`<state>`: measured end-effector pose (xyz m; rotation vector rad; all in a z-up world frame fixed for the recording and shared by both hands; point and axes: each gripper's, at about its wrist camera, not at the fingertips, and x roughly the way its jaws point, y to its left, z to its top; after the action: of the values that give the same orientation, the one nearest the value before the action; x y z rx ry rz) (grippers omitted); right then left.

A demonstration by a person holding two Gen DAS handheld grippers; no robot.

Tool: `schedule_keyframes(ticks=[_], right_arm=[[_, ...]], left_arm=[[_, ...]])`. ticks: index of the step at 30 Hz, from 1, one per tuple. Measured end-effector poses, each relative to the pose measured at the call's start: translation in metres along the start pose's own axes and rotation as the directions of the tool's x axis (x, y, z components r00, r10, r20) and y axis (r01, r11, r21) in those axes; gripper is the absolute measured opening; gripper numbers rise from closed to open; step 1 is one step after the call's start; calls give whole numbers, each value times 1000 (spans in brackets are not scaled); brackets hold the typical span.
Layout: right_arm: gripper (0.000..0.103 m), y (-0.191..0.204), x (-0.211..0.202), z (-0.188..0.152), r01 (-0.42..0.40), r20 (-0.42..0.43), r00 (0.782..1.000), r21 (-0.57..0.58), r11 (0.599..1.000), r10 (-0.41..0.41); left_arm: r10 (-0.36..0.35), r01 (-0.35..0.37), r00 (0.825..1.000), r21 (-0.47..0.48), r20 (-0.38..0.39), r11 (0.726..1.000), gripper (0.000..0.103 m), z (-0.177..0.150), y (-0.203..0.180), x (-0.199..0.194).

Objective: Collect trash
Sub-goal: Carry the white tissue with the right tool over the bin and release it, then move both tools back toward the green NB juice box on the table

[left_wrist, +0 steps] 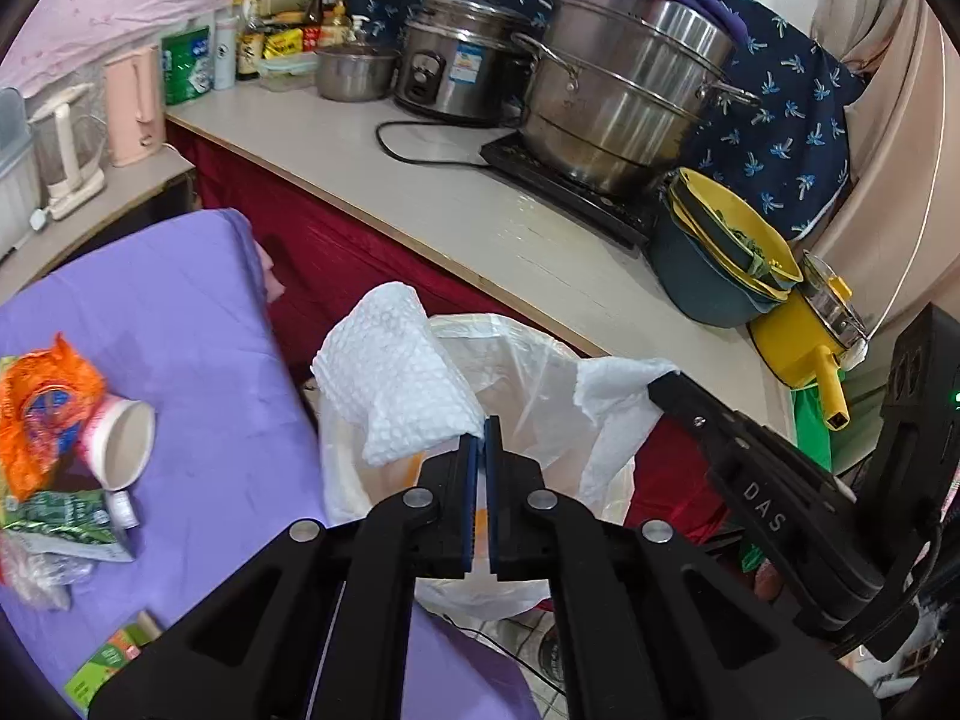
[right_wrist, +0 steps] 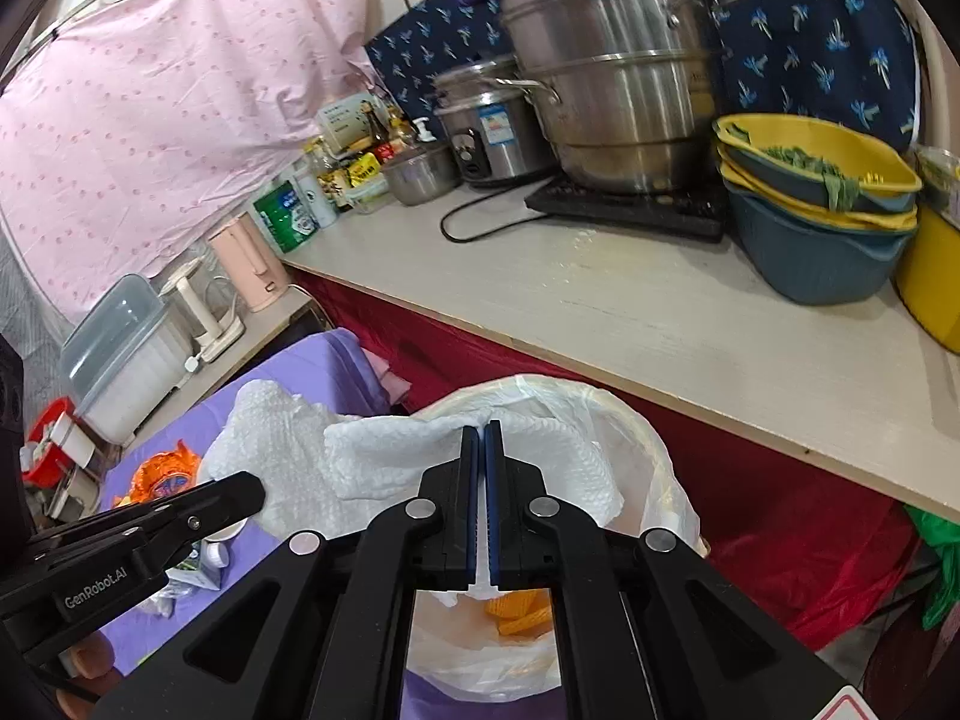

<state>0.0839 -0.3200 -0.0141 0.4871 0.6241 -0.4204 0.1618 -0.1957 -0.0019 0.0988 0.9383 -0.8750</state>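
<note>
My left gripper [left_wrist: 482, 423] is shut on a white paper towel [left_wrist: 390, 378] and holds it over a bin lined with a clear plastic bag [left_wrist: 528, 372]. My right gripper [right_wrist: 483, 427] is shut on another white paper towel [right_wrist: 540, 462] over the same bag [right_wrist: 654, 480], with orange peel [right_wrist: 522, 612] inside. The right gripper shows in the left wrist view [left_wrist: 660, 387] pinching its towel. On the purple cloth [left_wrist: 180, 312] lie an orange wrapper [left_wrist: 42, 408], a paper cup [left_wrist: 123, 444] and a green packet [left_wrist: 66, 525].
A long counter [left_wrist: 480, 222] behind the bin carries a steel steamer pot [left_wrist: 624, 96], a rice cooker [left_wrist: 462, 60], stacked yellow and blue basins [left_wrist: 720, 258] and a yellow pan [left_wrist: 810, 348]. Red cloth [left_wrist: 336, 264] hangs under it. A green carton [left_wrist: 108, 660] lies at the cloth's near edge.
</note>
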Motion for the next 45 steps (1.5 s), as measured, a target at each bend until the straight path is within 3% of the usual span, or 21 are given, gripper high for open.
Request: schedule_keyframes(ticks=[4, 6, 7, 10, 11, 18, 26, 32, 45], right_arm=[[4, -7, 14, -7, 12, -27, 1000, 22, 1000, -11], [9, -8, 17, -10, 24, -28, 999, 24, 999, -24], [11, -8, 18, -11, 29, -29, 999, 23, 999, -28], [30, -6, 17, -11, 43, -15, 999, 15, 999, -43], [36, -5, 15, -10, 47, -6, 999, 9, 999, -47], [49, 6, -3, -5, 53, 42, 998, -15, 998, -52], [57, 27, -24, -3, 22, 72, 997, -39, 999, -19], [59, 54, -35, -8, -16, 80, 997, -66, 998, 21], [60, 131, -31, -50, -114, -5, 993, -171, 979, 115]], left_arm=[[-1, 0, 999, -15, -39, 1000, 3, 0, 2, 27], [-11, 10, 999, -24, -45, 1000, 3, -2, 4, 34], [-16, 14, 999, -31, -50, 999, 7, -2, 5, 36], [4, -5, 999, -52, -33, 999, 40, -4, 11, 33], [15, -15, 1000, -51, -15, 999, 45, -4, 12, 30], [128, -127, 990, -10, 53, 992, 57, -3, 9, 9], [246, -245, 961, -25, 127, 969, 64, -11, 23, -29], [306, -300, 940, -60, 149, 952, 65, -24, 44, -56], [422, -406, 900, -141, 112, 903, 65, -82, 115, -109]])
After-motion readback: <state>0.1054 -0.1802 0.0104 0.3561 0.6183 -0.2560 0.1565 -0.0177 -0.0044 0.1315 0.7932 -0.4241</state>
